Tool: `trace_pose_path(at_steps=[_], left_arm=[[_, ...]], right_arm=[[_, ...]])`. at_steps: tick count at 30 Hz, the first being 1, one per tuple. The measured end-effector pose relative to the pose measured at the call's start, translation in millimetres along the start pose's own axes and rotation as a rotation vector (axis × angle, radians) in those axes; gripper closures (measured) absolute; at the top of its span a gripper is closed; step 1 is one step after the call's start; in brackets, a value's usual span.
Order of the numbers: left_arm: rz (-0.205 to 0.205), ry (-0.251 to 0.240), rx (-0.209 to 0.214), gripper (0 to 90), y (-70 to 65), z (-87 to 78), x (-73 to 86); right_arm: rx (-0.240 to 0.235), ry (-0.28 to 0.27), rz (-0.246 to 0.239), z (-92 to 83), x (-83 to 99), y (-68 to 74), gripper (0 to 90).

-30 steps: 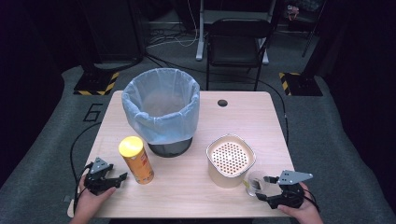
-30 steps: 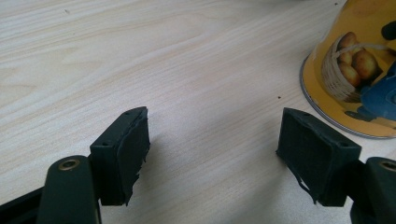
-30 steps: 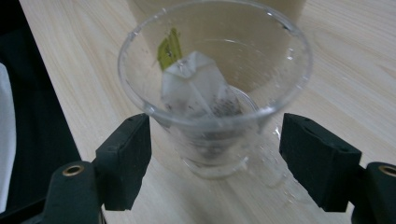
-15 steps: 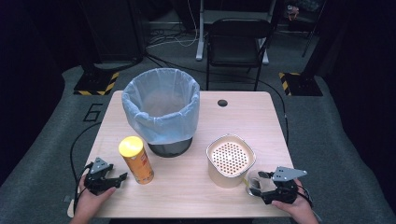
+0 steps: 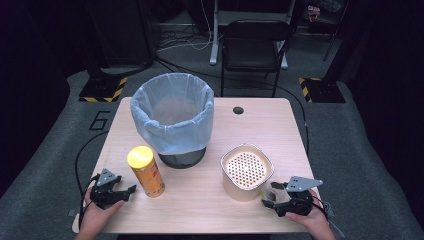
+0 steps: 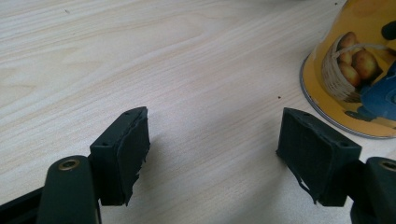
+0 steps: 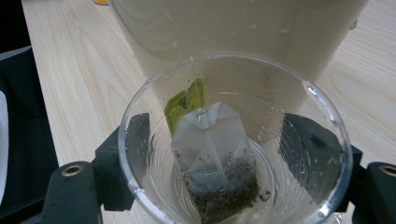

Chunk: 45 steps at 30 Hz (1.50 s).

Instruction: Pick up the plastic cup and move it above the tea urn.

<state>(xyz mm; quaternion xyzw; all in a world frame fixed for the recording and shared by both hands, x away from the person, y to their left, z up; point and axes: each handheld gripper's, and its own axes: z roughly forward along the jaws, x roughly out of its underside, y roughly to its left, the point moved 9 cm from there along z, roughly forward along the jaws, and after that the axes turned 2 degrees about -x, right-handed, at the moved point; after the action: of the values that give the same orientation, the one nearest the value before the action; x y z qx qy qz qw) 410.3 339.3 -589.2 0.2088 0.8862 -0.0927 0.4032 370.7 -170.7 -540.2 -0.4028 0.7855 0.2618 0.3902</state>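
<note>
Low on the right of the high view, my right gripper [image 5: 272,198] has its fingers pinching a clear plastic cup [image 5: 274,190], which stands on the table [image 5: 260,130] just beside the cream container with the perforated top [image 5: 247,172]. Against a second ago, this gripper sits a little farther left in the frame, closer to the container. At lower left my left gripper [image 5: 126,193] lies where it was, fingers spread with nothing between them, its tips near the yellow-lidded can [image 5: 146,171]. Can, container and the lined bin [image 5: 172,120] in the upper middle have not shifted

Along my left gripper [image 6: 212,140] in the left gripper view, the two black pads stand well apart over bare wood [image 6: 140,56]. The can [image 6: 359,70] fills the upper right corner, clear of both pads

Between the pads of my right gripper [image 7: 233,161] in the right gripper view, the cup [image 7: 322,116] takes the middle of the frame, one pad against each side of its wall. A wet tea bag [image 7: 212,154] lies inside with its green tag [image 7: 187,102] up against the far wall. The cream container [image 7: 233,28] rises right behind the cup at the top of the frame
</note>
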Motion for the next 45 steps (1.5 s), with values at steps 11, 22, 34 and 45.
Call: trace_pose_path(at_steps=[11, 22, 34, 45], left_arm=[[-0.005, -0.017, -0.006, 25.0, -0.1, 1.3, -0.9], [-0.006, -0.017, -0.006, 25.0, -0.1, 1.3, -0.9], [-0.005, -0.013, -0.005, 25.0, -0.1, 1.0, -0.7], [-0.007, -0.014, -0.005, 25.0, -0.3, 1.0, -0.8]], right_arm=[[0.041, 0.005, -0.029, 0.5, -2.5, 0.6, 25.3], [0.087, -0.018, -0.042, -7.5, -4.5, -4.2, 31.5], [0.087, -0.038, -0.006, -15.3, 2.9, -7.6, 32.2], [0.145, -0.089, 0.009, -41.2, -9.0, -18.1, 33.6]])
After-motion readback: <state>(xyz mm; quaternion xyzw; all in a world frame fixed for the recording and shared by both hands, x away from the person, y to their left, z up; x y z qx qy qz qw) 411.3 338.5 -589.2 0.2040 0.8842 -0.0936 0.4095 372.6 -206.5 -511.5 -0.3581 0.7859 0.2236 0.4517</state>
